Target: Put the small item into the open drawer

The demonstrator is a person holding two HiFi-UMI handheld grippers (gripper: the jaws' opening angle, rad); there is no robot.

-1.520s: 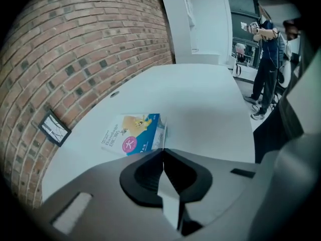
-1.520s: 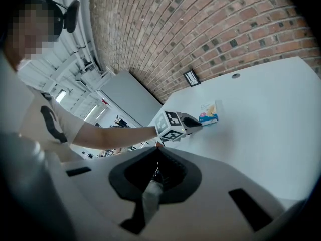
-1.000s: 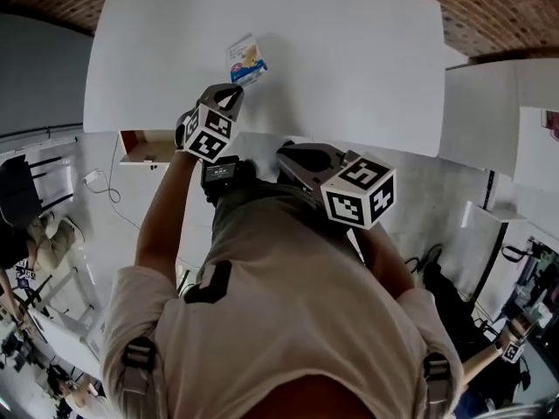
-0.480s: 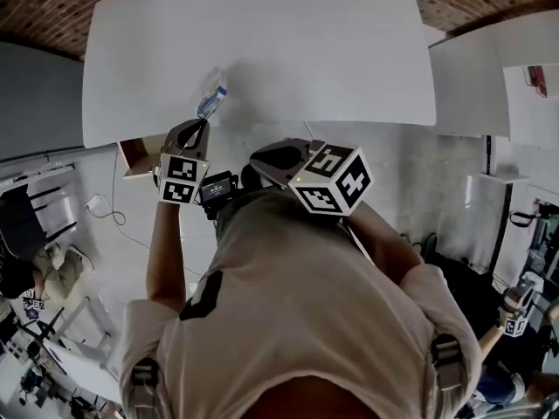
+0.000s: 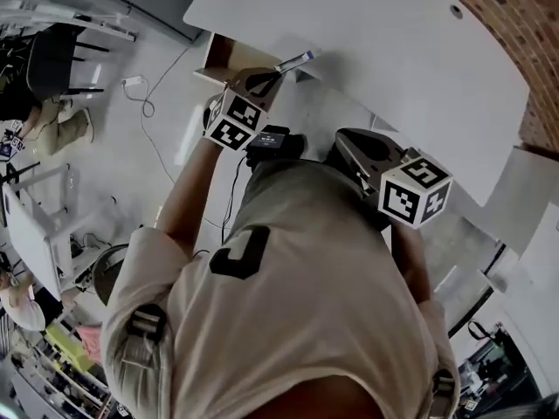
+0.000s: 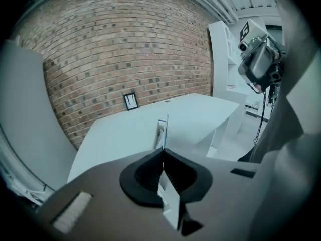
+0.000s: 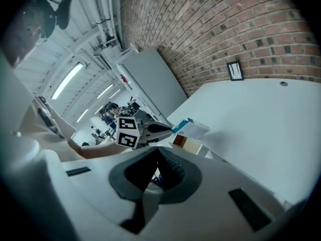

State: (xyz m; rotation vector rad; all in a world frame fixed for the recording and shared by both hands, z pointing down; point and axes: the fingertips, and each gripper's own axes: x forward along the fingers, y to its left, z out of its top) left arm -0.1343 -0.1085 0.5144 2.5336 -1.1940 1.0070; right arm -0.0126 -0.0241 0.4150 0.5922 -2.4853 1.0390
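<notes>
- What does our left claw [image 5: 272, 75] have?
- It is pinched tight on the small packet [image 5: 297, 59]. In the left gripper view we see the packet [image 6: 161, 130] edge-on. It is thin and flat, and it sticks up from between the two black jaws.
- Where is the packet?
- It is up in the air, close to the open drawer [image 5: 225, 55]. It is not inside the drawer. In the head view it is just to the right of the drawer, at the edge of the white table [image 5: 393, 51].
- Where is the drawer?
- It sticks out from under the left end of the table. We can see its brown inside.
- And our right claw [image 5: 343, 138]?
- Its jaws are closed together, with nothing between them. It is near our body and well apart from the drawer.
- What does its view show?
- In the right gripper view we see the left claw [image 7: 159, 128] holding the packet [image 7: 193, 128]. The drawer [image 7: 184, 143] is right below the packet there. A brick wall [image 7: 241, 29] is on the far side of the table.
</notes>
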